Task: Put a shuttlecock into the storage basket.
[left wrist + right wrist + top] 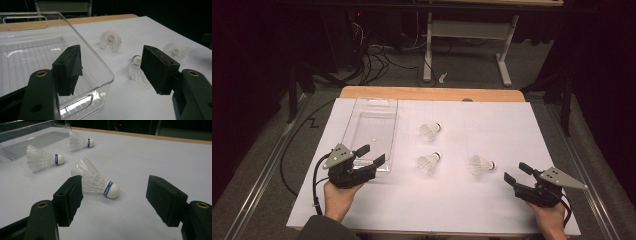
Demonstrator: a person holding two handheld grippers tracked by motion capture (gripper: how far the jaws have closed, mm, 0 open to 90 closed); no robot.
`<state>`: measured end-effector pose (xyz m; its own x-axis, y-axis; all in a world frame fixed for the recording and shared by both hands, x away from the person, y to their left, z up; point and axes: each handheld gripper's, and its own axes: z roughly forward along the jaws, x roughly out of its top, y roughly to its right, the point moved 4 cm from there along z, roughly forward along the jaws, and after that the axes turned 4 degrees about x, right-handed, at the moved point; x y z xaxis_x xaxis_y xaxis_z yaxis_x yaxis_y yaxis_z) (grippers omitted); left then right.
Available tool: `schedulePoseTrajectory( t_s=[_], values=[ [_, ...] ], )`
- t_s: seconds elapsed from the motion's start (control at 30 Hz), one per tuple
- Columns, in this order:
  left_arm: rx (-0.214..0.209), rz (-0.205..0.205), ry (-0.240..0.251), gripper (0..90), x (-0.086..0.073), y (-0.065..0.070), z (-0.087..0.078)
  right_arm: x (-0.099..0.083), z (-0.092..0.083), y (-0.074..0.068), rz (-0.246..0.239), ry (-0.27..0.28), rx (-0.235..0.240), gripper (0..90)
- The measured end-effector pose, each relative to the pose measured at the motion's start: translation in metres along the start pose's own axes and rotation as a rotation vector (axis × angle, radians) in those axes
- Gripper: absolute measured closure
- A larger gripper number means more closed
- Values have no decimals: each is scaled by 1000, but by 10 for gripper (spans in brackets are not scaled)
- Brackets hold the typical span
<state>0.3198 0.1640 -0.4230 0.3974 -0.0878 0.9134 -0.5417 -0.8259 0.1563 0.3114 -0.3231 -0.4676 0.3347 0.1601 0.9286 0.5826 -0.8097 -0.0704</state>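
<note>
- Black jaws of the right tool (113,197) rise closest to the lens in the right gripper view, spread wide with nothing between them; they frame the nearest shuttlecock (96,181), which lies on its side just ahead, cork tip toward the right jaw, so a short push forward looks enough to bracket it
- Seen from the high view, the right tool (518,173) sits low at the tabletop's (492,210) right front, pointing at that same shuttlecock (481,164); the gap between them is small but they are apart
- Left tool (371,154) is also spread and empty; in the left gripper view one jaw stands over the clear plastic box (97,62) and the other outside its wall, straddling the near corner, probably to steady or pull the box so it can take the shuttlecocks
- Two more shuttlecocks lie between box and right hand: the middle shuttlecock (429,162) just beside the box's near end, the far shuttlecock (430,130) beyond it; all three rest on the white tabletop, none in the box yet
- Each cork carries a blue band with white lettering; on the nearest it seems to read "PEAK", though part of the word curves out of sight
</note>
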Motion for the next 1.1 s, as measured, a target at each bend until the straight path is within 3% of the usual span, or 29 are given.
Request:
schedulePoseTrajectory(
  t_s=[1.1],
  values=[
    [-20, 6, -9, 348, 11, 4, 23, -1, 2, 1, -2, -13, 5, 299]
  ],
)
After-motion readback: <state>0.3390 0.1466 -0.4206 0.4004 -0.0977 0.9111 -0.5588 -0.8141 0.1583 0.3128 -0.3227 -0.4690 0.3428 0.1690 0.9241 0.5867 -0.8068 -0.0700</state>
